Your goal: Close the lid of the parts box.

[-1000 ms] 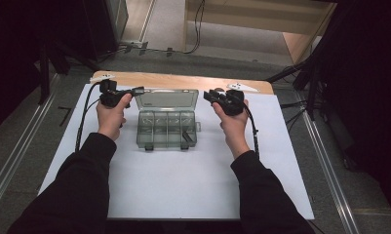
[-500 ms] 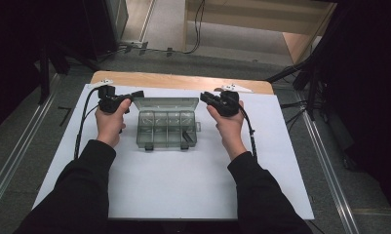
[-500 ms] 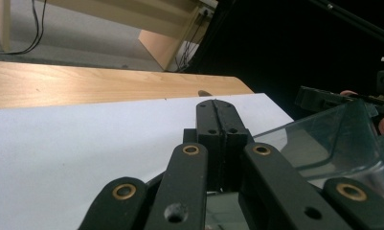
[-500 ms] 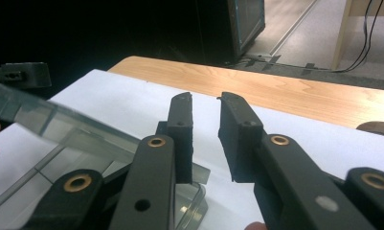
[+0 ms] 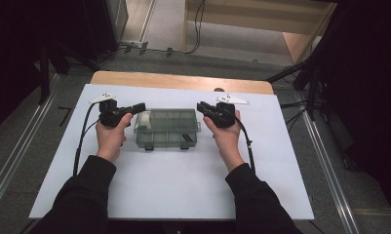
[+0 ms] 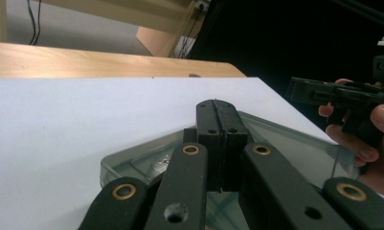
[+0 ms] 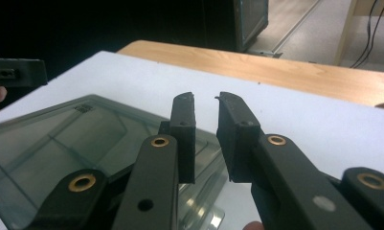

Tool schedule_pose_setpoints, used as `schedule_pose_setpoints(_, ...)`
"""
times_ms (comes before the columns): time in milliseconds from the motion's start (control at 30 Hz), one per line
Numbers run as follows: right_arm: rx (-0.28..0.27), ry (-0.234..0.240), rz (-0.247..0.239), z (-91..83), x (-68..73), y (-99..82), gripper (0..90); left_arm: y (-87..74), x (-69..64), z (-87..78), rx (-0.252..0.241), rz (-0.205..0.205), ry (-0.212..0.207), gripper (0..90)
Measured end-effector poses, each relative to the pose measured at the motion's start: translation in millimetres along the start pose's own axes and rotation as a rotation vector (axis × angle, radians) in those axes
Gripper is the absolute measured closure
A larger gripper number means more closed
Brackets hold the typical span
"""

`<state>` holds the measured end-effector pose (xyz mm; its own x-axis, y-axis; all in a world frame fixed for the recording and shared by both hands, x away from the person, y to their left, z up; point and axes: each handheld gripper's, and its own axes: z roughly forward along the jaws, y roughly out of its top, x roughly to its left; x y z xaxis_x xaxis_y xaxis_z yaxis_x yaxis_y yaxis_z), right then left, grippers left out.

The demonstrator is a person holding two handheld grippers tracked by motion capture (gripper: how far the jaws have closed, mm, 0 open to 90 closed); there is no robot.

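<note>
Lid-closing step judged in hand — the clear grey plastic compartment box (image 5: 167, 127) is flanked mid-tabletop (image 5: 183, 195). Left hand-held gripper (image 5: 140, 106) pressed together, right hand-held gripper (image 5: 201, 106) slightly spread, having just been closing, nothing between. Next: lid to be pressed down, latches snapped.

We hold left tongs (image 5: 138, 107) in left hand (image 5: 110, 136), jaws pressed flat together, tips pointing right. Right tongs (image 5: 201, 106) in right hand (image 5: 227, 134), jaws just been closing, narrow gap left, nothing between them, tips pointing left. Both forearms stretched forward, dark sleeves.
</note>
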<state>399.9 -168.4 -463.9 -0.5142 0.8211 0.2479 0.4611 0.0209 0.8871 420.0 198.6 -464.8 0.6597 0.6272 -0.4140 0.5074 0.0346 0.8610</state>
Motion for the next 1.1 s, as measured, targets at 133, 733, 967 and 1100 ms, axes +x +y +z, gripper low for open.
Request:
schedule_pose_setpoints(133,-0.002,0.004,-0.014,-3.6,6.1,-8.5,74.2,-7.3,-5.9,-3.6,-0.001,0.012,-0.001,89.1)
schedule_pose_setpoints(733,0.000,0.036,-0.087,-24.5,35.1,-42.6,82.4,-43.1,-32.7,-27.0,0.029,0.053,0.045,88.9)
schedule_pose_setpoints(967,0.033,0.039,-0.097,-30.4,41.5,-57.6,83.0,-59.0,-39.0,-37.1,0.030,0.022,0.061,89.2)
schedule_pose_setpoints(1100,0.044,0.034,-0.094,-31.6,43.2,-65.7,83.4,-63.1,-41.0,-39.3,0.026,0.018,0.081,89.1)
